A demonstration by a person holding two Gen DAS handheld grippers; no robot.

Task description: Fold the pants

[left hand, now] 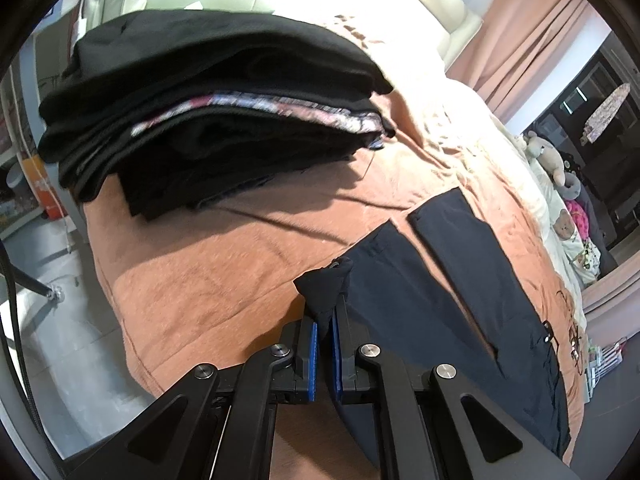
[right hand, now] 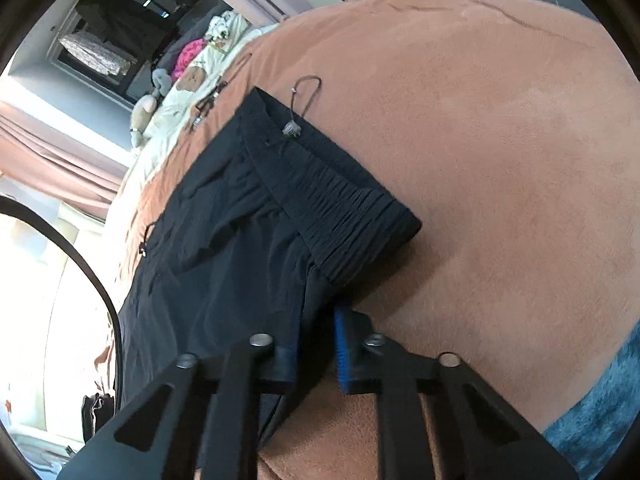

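Dark navy pants point(left hand: 460, 280) lie spread on the orange-brown bed blanket point(left hand: 224, 280), their two legs running away to the right in the left wrist view. My left gripper point(left hand: 326, 308) is shut on a bunched corner of one leg's end, lifted a little off the blanket. In the right wrist view the pants point(right hand: 224, 240) show their elastic waistband point(right hand: 360, 212) and a grey drawstring point(right hand: 300, 96). My right gripper point(right hand: 320, 320) is at the near corner of the waistband, shut on the fabric that runs between its blue pads point(right hand: 343, 344). The cloth partly hides its left finger.
A tall stack of folded dark clothes point(left hand: 208, 112) sits at the far left of the bed. Stuffed toys point(left hand: 548, 156) and a pale quilt line the far edge, with pink curtains point(left hand: 532, 32) behind. The bed's edge drops to the floor point(left hand: 60, 340) at left. A blue textile point(right hand: 592, 400) lies at lower right.
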